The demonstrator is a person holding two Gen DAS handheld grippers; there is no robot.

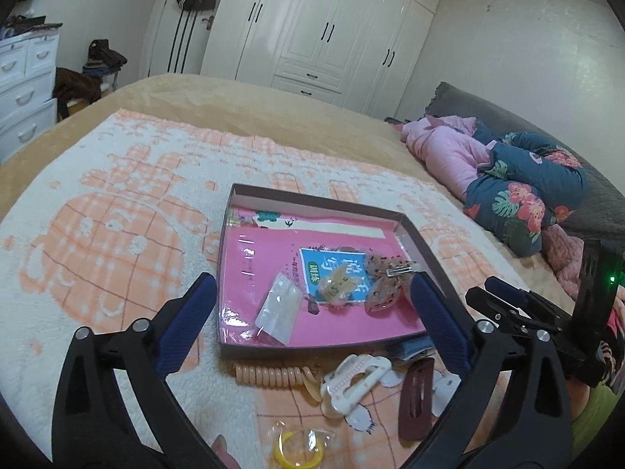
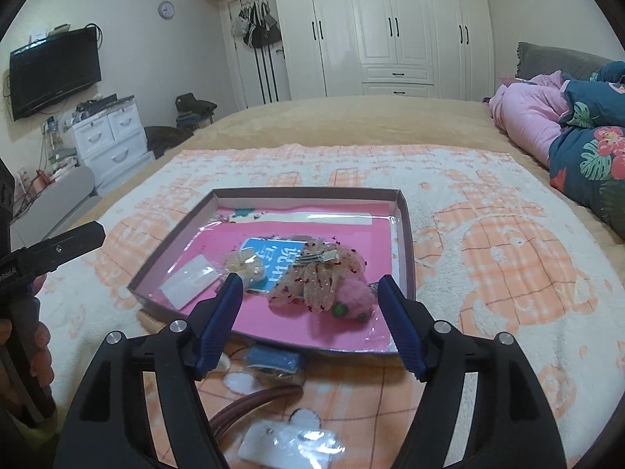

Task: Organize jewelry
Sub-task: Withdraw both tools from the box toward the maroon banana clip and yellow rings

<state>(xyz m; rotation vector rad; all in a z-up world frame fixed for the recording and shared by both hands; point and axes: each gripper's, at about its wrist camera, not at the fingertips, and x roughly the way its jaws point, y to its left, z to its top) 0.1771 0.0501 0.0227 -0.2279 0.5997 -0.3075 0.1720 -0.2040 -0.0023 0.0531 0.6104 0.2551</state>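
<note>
A shallow cardboard box [image 1: 420,248] with a pink lining sits on a peach-and-white blanket [image 1: 117,203] spread over a bed. Inside the box lie a clear plastic packet [image 1: 279,308], a small yellowish wrapped item [image 1: 340,285], a sheer speckled bow hair clip [image 2: 324,273] and a pink fluffy pom-pom [image 2: 353,303].

The left claw [image 1: 312,320] hovers over the near edge of the box, its blue-padded jaws spread wide and holding nothing. The right claw [image 2: 310,312] hangs over the same near edge, also wide open and empty, with the pom-pom and bow between its fingers but untouched.

On the blanket just in front of the box lie a peach coiled hair tie [image 1: 269,377], a white claw clip [image 1: 351,383], a brown snap clip [image 1: 416,398], a yellow ring in clear wrap [image 1: 299,449] and a blue item [image 2: 273,357].
</note>
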